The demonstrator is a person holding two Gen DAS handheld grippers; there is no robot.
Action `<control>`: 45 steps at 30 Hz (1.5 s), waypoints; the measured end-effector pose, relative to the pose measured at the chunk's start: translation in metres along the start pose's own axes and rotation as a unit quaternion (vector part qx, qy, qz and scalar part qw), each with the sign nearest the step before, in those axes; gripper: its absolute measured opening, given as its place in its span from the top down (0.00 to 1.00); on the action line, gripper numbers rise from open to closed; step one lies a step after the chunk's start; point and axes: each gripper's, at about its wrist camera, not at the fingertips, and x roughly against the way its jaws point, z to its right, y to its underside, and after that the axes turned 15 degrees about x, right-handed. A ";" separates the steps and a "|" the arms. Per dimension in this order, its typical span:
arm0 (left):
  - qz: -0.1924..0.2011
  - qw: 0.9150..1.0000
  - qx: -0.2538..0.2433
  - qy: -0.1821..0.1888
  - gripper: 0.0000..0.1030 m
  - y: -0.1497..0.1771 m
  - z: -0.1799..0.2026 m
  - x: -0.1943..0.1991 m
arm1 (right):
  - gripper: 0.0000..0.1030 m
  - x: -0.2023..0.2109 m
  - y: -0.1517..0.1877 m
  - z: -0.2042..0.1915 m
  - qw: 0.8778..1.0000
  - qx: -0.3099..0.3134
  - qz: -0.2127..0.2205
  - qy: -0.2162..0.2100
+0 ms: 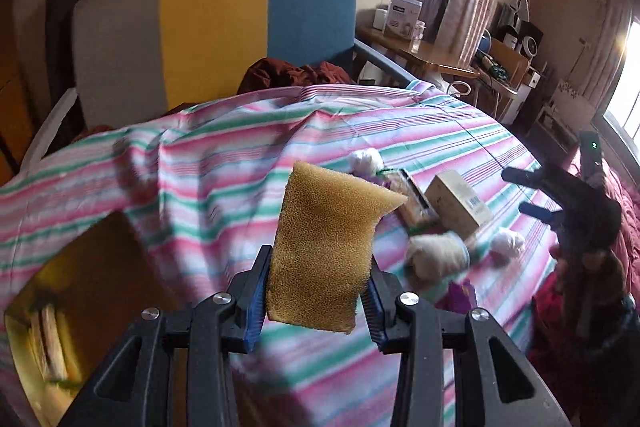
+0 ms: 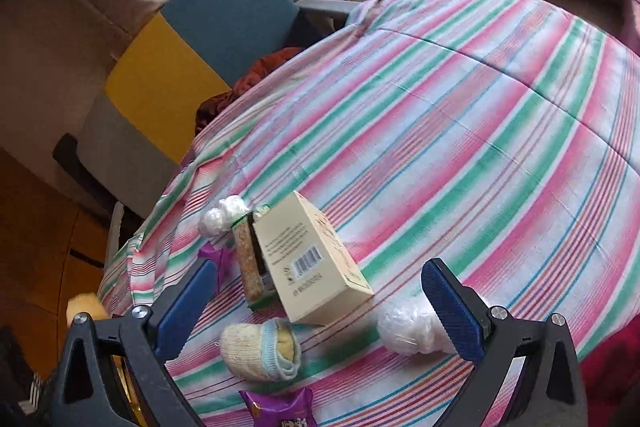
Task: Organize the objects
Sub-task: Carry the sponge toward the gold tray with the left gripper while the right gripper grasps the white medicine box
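Clamping a yellow sponge, left hand-held gripper barely open.

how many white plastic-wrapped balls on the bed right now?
2. One white ball lies beyond the cardboard box, by the snack bar; the other lies nearer, beside the right hand-held gripper finger. More may be hidden.

One sponge, one box, two plastic balls.
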 end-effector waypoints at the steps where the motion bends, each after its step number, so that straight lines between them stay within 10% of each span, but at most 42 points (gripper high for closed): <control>1: 0.002 1.000 0.005 -0.002 0.60 0.006 -0.005 0.007 | 0.00 0.002 -0.001 -0.003 1.000 0.010 0.006 0.004; 23: 0.059 0.977 0.196 -0.063 0.60 0.099 -0.171 0.125 | 0.00 -0.077 -0.007 -0.061 0.956 0.237 -0.097 0.144; 25: 0.060 0.974 0.205 -0.072 0.60 0.102 -0.176 0.128 | 0.09 -0.090 -0.005 -0.060 0.953 0.245 -0.115 0.138; 27: 0.061 0.972 0.213 -0.079 0.60 0.105 -0.179 0.129 | 0.51 -0.096 0.002 -0.056 0.950 0.248 -0.114 0.153; 45: 0.069 0.940 0.321 -0.088 0.60 0.110 -0.228 0.139 | 0.52 -0.096 0.008 -0.054 0.947 0.256 -0.129 0.145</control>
